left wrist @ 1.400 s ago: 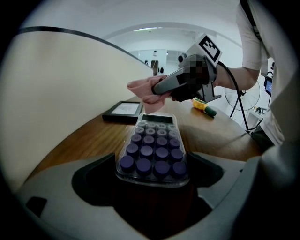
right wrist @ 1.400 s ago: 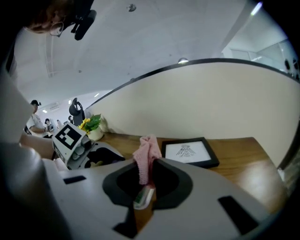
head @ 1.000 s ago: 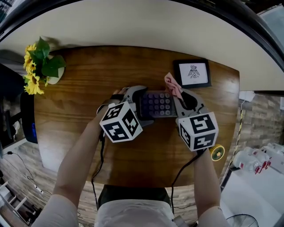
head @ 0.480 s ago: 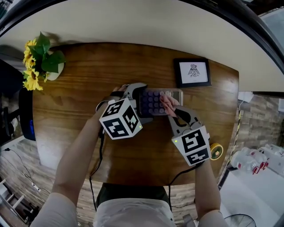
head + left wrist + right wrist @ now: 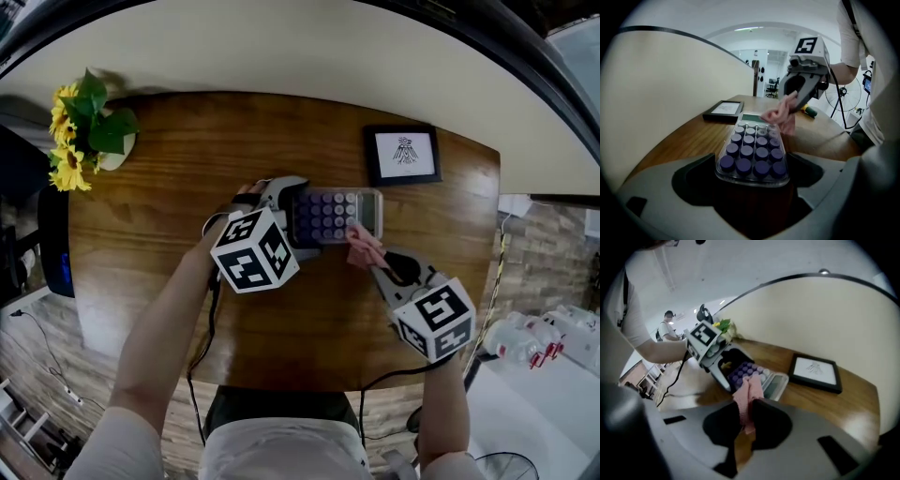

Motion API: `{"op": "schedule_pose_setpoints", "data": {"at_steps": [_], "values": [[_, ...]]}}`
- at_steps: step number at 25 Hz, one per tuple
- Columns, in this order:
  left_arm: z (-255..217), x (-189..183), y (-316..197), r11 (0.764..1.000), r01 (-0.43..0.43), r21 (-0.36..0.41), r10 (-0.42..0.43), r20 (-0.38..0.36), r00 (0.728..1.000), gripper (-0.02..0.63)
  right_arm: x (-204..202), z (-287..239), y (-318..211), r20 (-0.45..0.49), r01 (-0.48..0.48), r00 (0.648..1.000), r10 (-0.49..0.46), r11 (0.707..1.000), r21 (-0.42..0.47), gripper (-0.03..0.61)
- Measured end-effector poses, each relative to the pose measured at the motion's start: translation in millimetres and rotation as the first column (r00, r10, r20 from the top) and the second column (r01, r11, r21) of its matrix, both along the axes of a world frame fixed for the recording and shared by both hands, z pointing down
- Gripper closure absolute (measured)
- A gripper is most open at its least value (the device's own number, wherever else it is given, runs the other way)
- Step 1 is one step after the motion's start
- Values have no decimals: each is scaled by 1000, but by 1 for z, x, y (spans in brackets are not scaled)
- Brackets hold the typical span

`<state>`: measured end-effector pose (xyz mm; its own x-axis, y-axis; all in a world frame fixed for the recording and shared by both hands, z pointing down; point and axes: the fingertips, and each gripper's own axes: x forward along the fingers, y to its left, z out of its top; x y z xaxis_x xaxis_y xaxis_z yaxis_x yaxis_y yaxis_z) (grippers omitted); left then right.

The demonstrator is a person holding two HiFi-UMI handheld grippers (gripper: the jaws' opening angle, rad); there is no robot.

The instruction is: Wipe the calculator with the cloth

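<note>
— Calculator (image 5: 336, 216): position, heading?
— Mid-counter (image 5: 187, 169); long axis left-right, display end right, key end clamped in left tongs (image 5: 289, 221).
— Change?
— Cloth (image 5: 361, 246), pinched in right tongs (image 5: 375, 264), has crossed from far corner over keys to near edge. Wiping is under way.

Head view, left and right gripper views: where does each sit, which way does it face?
Head view: above, looking steeply down on the table; both forearms, left gripper and right gripper show.
Left gripper view: rides the left gripper, looks along the calculator toward the right gripper; own jaws hold the calculator.
Right gripper view: rides the right gripper, faces the left gripper; own jaws pinch the cloth.
Shared: both gripper views show the calculator, cloth and picture frame.
</note>
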<state>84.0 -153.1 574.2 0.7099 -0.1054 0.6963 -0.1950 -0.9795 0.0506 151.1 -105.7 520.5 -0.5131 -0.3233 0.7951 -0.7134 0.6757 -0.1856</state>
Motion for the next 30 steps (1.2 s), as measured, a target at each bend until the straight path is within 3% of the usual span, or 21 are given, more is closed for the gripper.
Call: {"op": "schedule_pose_setpoints", "data": {"at_steps": [2,5,7,9,13,17,24,30], "values": [[0,0,0,1000,-2,1,2,-2,1000,137,11,-20,-31,21,-81,997,80,992,95,549],[-1,0,1,1000,-4,1,4,-3,1000,137,21,-44,-76,63,-194,981,184,954,230,548],[-1,0,1,1000,-4,1,4,-3,1000,137,20,-49,-98,95,-242,970,224,930,277,546],[0,0,0,1000,-4,2,4,-3,1000,137,9,-41,-111,89,-235,972,219,930,283,546],[0,0,0,1000,-3,2,3,-3,1000,137,-24,0,-107,-23,-109,993,115,975,195,545],[0,0,0,1000,-4,2,4,-4,1000,137,-53,15,-84,-55,15,998,-7,988,152,548],[0,0,1,1000,-5,3,5,-5,1000,137,-70,17,-24,-8,219,976,-218,975,50,549],[0,-1,0,1000,-4,4,4,-4,1000,137,-57,37,29,-23,301,952,-307,944,-133,549]]}}
